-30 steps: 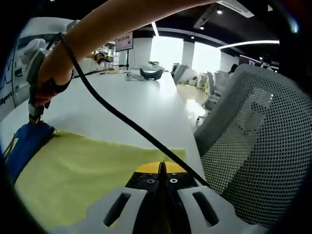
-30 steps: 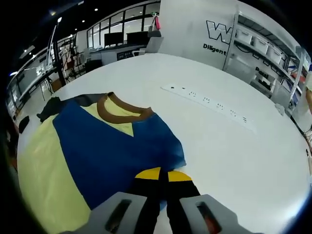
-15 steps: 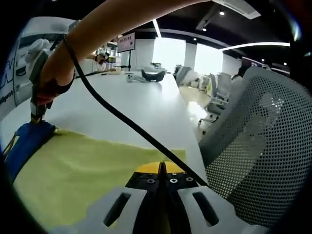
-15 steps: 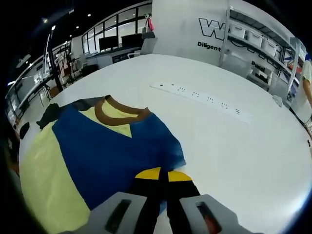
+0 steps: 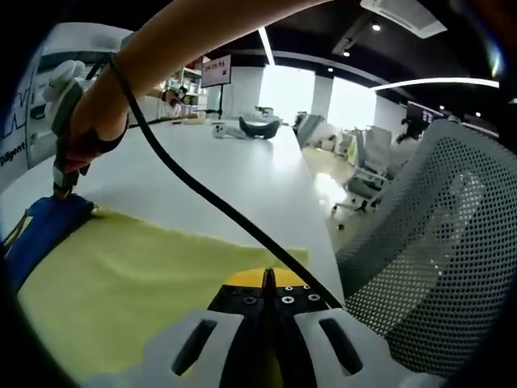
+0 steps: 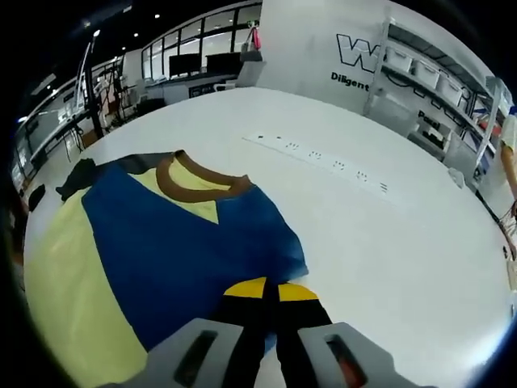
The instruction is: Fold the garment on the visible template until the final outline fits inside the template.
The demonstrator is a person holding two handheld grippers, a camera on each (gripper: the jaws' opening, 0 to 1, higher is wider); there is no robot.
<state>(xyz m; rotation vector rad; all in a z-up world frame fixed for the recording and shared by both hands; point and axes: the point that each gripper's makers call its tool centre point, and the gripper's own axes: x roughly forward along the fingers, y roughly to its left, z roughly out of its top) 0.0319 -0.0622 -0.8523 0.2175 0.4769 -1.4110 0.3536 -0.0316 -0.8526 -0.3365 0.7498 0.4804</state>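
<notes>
The garment is a T-shirt with a blue front (image 6: 178,250), a brown collar (image 6: 198,179) and a pale yellow panel (image 6: 65,283), lying flat on the white table (image 6: 388,242). My right gripper (image 6: 275,288) is shut on the blue sleeve edge nearest the camera. In the left gripper view the yellow cloth (image 5: 137,275) spreads ahead, and my left gripper (image 5: 266,280) is shut on its near hem. At the far left of that view a hand holds the right gripper (image 5: 63,174) down on the blue part (image 5: 44,230). A black cable (image 5: 210,206) runs across the cloth.
A grey mesh chair (image 5: 428,250) stands close beside the table's edge. A white power strip (image 6: 323,155) lies on the table beyond the shirt. A dark patch (image 6: 77,174) sits at the shirt's far corner. Shelves (image 6: 440,77) line the wall.
Both views have shifted a little with the hands. The garment lies as before and both grippers keep their hold.
</notes>
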